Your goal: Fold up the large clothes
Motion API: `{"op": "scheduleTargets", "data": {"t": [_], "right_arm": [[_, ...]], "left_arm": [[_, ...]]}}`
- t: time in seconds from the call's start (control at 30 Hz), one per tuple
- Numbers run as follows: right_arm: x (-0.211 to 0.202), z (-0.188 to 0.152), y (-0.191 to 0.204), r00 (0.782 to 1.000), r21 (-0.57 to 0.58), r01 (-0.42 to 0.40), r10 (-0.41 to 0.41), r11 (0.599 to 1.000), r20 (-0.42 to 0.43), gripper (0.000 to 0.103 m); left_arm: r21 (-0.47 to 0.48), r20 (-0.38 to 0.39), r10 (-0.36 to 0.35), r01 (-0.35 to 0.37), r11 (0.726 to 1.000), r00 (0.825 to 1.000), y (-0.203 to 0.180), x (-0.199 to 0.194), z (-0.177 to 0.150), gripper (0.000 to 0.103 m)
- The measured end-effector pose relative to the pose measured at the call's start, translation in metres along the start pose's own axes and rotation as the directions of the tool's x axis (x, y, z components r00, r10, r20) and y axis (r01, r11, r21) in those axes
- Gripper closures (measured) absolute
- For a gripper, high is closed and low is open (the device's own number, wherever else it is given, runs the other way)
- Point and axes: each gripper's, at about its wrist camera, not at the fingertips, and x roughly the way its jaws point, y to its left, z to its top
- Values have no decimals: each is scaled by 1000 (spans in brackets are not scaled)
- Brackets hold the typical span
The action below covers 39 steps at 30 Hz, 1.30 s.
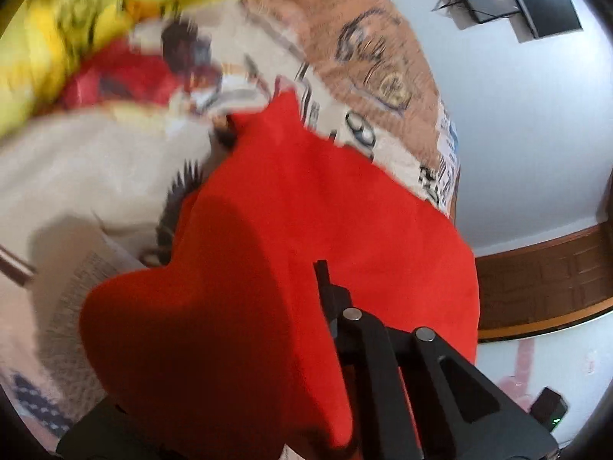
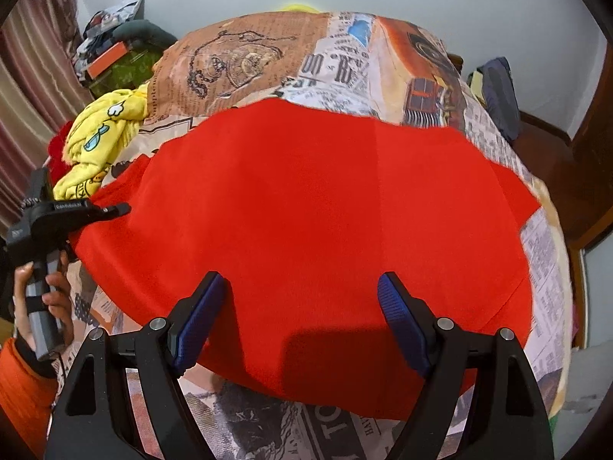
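Left tongs [image 2: 118, 209] pinch my red garment's [image 2: 306, 211] edge — soft, floppy; right tongs [image 2: 302, 318] gape wide above its near hem, my next hold.

Newsprint-patterned bed cover [image 2: 337, 65] under spread red garment [image 2: 325, 207] and crumpled yellow garment [image 2: 103, 122].

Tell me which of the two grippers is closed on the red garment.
The left gripper, pinching the red garment at its left edge; the right gripper hovers open above it.

Garment [image 2: 325, 211] on bed [image 2: 544, 237], centre.
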Motion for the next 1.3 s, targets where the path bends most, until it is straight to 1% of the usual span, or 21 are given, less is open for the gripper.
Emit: {"op": "scheduleTargets", "data": {"t": [0.07,0.13,0.2,0.27,0.33,0.4,0.5,0.57,0.67,0.77,0.83,0.9,0.97,1.03,1.17,1.2,1.23,1.3], "right_arm": [[-3,6,6,1000,-18,7,-7,1000,16,23],[-6,14,17,999,-46,-3,5,999,36,23],[-4,20,29,999,-73,-20,23,997,47,23],[1,24,43,998,-103,-32,37,994,42,23],[9,25,57,998,-130,-61,65,990,24,23],[20,24,74,994,-163,-110,109,980,-14,23],[36,18,94,989,-214,-145,135,966,-59,23],[45,12,106,987,-253,-152,134,955,-85,23],[47,9,112,988,-293,-144,123,945,-90,23],[36,12,95,983,-264,-177,159,948,-89,23],[19,15,72,986,-211,-164,157,964,-48,23],[3,17,48,991,-160,-133,135,978,1,23],[-16,14,13,994,-91,-96,101,991,50,23],[-31,9,-17,995,-25,-63,64,998,77,23],[-54,-5,-64,994,64,20,-27,998,106,23],[-60,-9,-73,992,82,43,-53,996,117,23],[-67,-14,-85,989,108,67,-80,992,126,23],[-77,-20,-100,985,143,90,-109,986,132,23]], "left_arm": [[79,78,40,-46,996,996,-19,-24,2,100],[116,137,15,-31,993,990,-35,-48,0,100],[152,198,-14,-17,988,980,-51,-73,-1,100],[198,263,-25,-29,980,964,-69,-97,-3,100],[223,309,-42,-30,974,950,-81,-117,-3,100],[250,339,-58,-30,968,939,-92,-131,-2,100],[303,358,-43,-73,950,933,-111,-136,-2,100],[326,352,-26,-97,940,935,-119,-132,-6,100],[338,331,-23,-96,936,943,-127,-120,-12,100],[352,313,-21,-95,931,950,-142,-110,-20,100],[371,300,-35,-82,925,953,-153,-105,-26,100],[413,278,-59,-64,909,959,-170,-97,-35,100],[464,247,-82,-43,885,966,-192,-87,-49,100],[512,219,-96,-31,858,971,-214,-77,-65,100],[588,128,-128,29,808,984,-251,-45,-101,100],[600,110,-127,36,799,986,-256,-39,-109,100],[617,76,-124,51,785,989,-262,-28,-119,100],[638,13,-109,75,766,994,-267,-10,-135,100]]}}
